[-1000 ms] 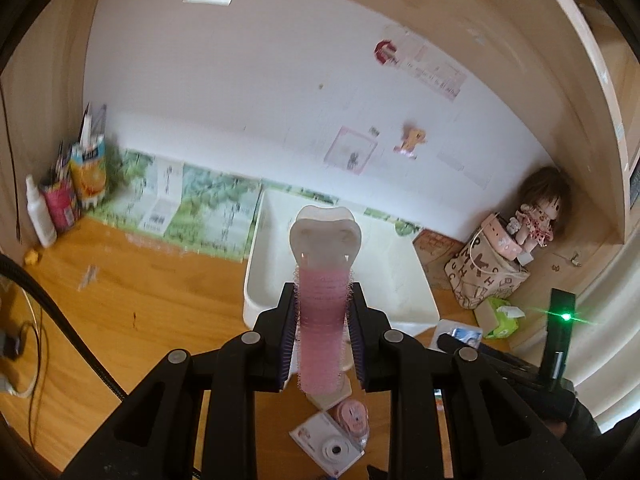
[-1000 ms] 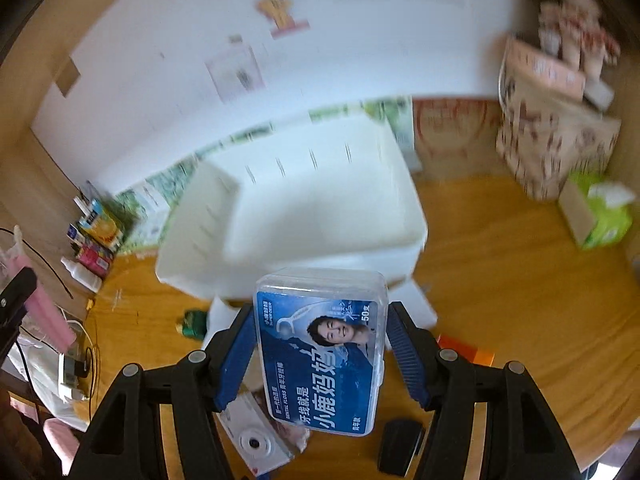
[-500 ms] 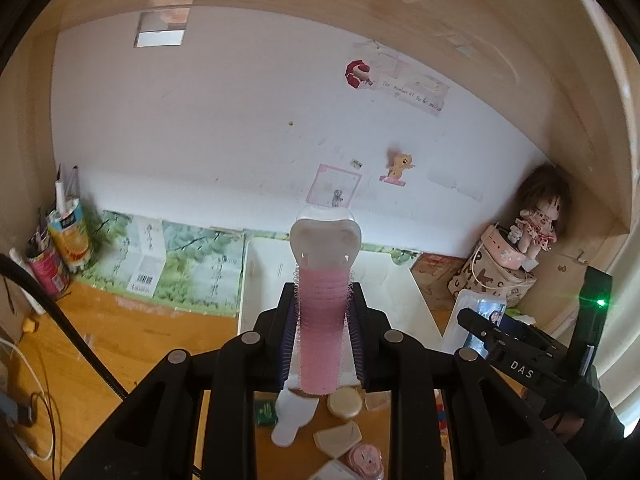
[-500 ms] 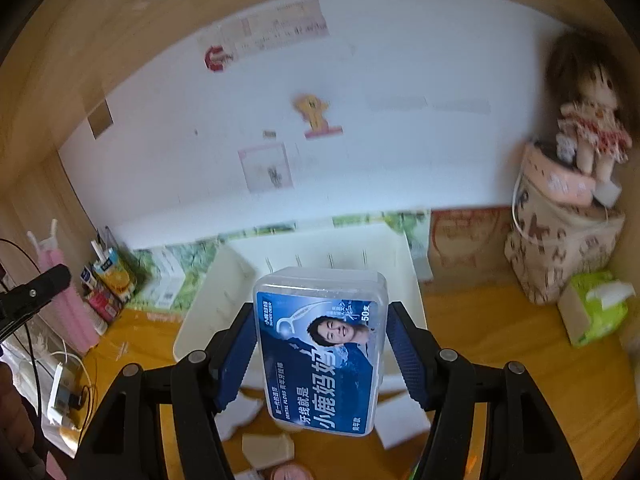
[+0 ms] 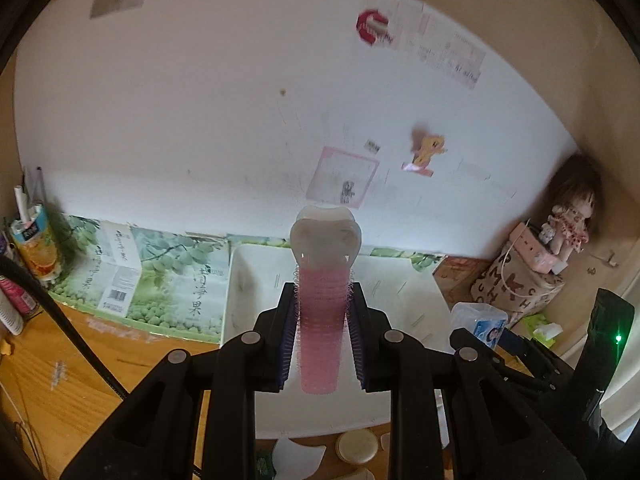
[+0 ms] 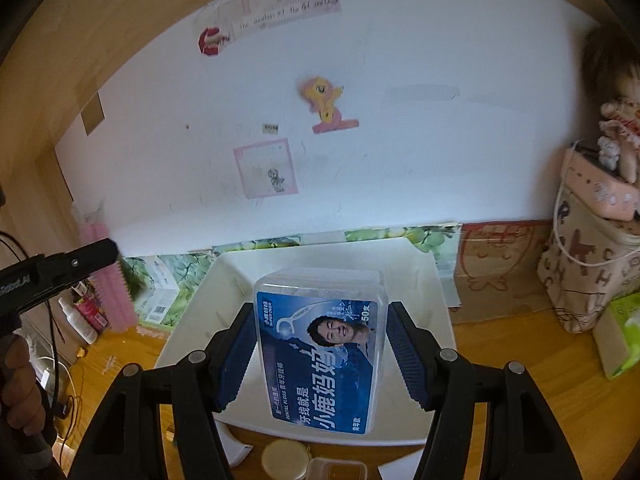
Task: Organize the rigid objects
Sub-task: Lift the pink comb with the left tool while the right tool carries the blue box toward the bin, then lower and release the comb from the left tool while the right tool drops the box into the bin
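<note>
My left gripper (image 5: 322, 300) is shut on a pink bristly hair roller with a white cap (image 5: 323, 312), held upright over the white divided tray (image 5: 404, 280). My right gripper (image 6: 320, 344) is shut on a clear dental floss box with a blue label (image 6: 320, 356), held above the same tray (image 6: 420, 272). The floss box and right gripper also show at the right of the left wrist view (image 5: 478, 324). The roller shows at the left of the right wrist view (image 6: 106, 276).
Small items lie on the wooden desk before the tray: a round cream lid (image 6: 286, 456), a small clear box (image 6: 336, 470), white pieces (image 5: 298, 454). A doll on a patterned bag (image 5: 532, 276), a tissue pack (image 6: 622, 336), bottles (image 6: 82, 320) and a juice carton (image 5: 34, 244) line the sides.
Both grippers have risen and moved forward toward the tray, holding their objects. The desk clutter has dropped to the frame bottoms; the tray sits directly under both grippers.
</note>
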The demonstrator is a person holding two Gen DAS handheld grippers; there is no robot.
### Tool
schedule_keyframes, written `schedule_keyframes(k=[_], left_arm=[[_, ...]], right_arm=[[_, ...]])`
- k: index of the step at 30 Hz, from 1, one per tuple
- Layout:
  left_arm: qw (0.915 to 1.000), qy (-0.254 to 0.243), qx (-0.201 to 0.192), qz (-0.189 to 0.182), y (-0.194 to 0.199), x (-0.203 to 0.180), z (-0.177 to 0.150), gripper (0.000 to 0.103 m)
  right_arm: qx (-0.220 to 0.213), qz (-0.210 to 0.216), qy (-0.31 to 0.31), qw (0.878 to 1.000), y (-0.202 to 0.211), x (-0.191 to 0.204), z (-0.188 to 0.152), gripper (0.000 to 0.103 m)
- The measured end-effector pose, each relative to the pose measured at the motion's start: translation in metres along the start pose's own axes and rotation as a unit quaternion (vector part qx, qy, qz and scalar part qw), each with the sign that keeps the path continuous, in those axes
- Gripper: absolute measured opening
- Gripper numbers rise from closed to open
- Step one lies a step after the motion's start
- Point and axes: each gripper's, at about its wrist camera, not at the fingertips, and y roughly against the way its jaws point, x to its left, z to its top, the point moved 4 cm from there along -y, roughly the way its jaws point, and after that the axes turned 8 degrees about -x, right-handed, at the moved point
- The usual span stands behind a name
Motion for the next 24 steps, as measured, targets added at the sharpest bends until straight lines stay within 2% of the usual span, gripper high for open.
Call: schedule_keyframes(k=[9,20,23,24], left_arm=[[0.9986,-0.006,0.052,-0.012,-0.042,-0.004,-0.017,0.027],[0.9962,0.0,0.085,-0.018,-0.075,-0.003,-0.025,0.028],[0.9956,0.001,0.092,-0.015,-0.082,-0.001,-0.027,0.038],[0.9957,0.001,0.091,-0.014,-0.083,-0.001,-0.027,0.044]], right_arm=[[0.025,0.005,-0.011,1.0,-0.026,-0.006,-0.014,0.065],[0.071,0.01,-0.016,0.997,-0.05,-0.004,-0.031,0.067],[0.079,0.01,-0.021,0.997,-0.055,-0.004,-0.035,0.067],[0.079,0.011,-0.024,0.997,-0.055,-0.004,-0.035,0.067]])
